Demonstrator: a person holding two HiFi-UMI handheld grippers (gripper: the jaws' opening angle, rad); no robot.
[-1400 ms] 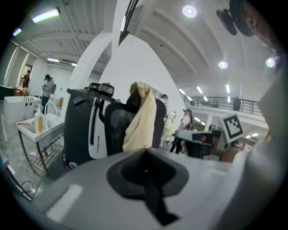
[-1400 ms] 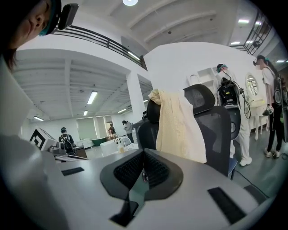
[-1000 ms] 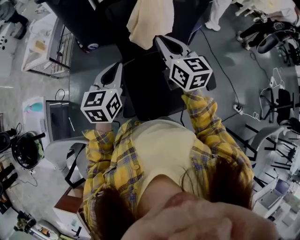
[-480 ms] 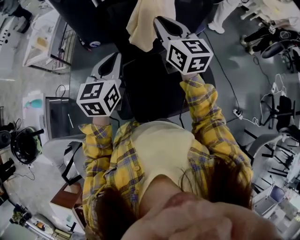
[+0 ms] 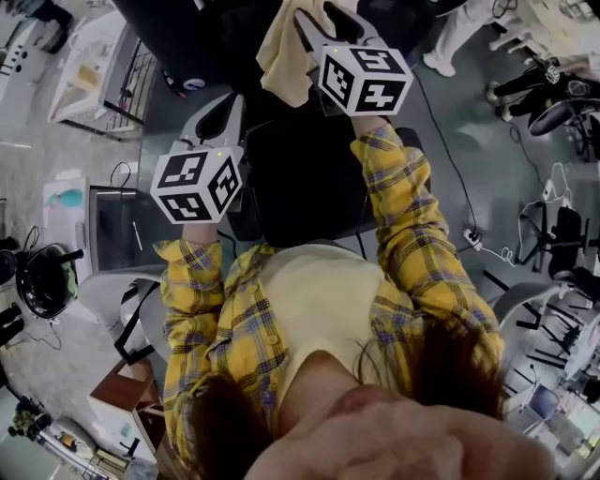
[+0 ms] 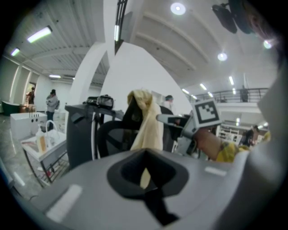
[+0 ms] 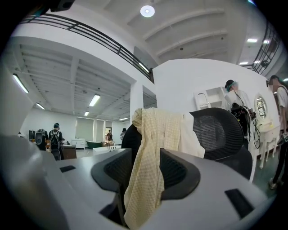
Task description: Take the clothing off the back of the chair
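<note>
Hidden or unclear: in the head view the right gripper (image 5: 315, 17) runs to the top edge. Its tips are cut off there and its body is masked by its marker cube (image 5: 364, 79). The chair (image 5: 300, 178) shows mainly its dark seat; the back is foreshortened and largely covered by the garment (image 5: 281, 49). In both gripper views the garment's lower end drops out of sight behind the gripper bodies.

View against view: only the right gripper view settles the right gripper (image 7: 144, 168). Its jaws are opening, pads apart, with the pale yellow checked garment (image 7: 155, 130) hanging between them and not pinched. The garment drapes over the top of the mesh back of the chair (image 7: 220, 130). A plain whitish fold beside the checked part may be its lining or a second piece; this cannot be determined.

The left gripper view shows the left gripper (image 6: 146, 173) with jaws closed together and nothing in them. It is well short of the garment (image 6: 147, 123), which hangs on the chair (image 6: 112, 134) ahead. The head view places the left gripper (image 5: 225, 108) beside the seat.

Count: grippers, two; chairs bearing clothing, one; garments, one confirmed; bystanders (image 7: 234, 96) in the right gripper view, at least three, distant
</note>
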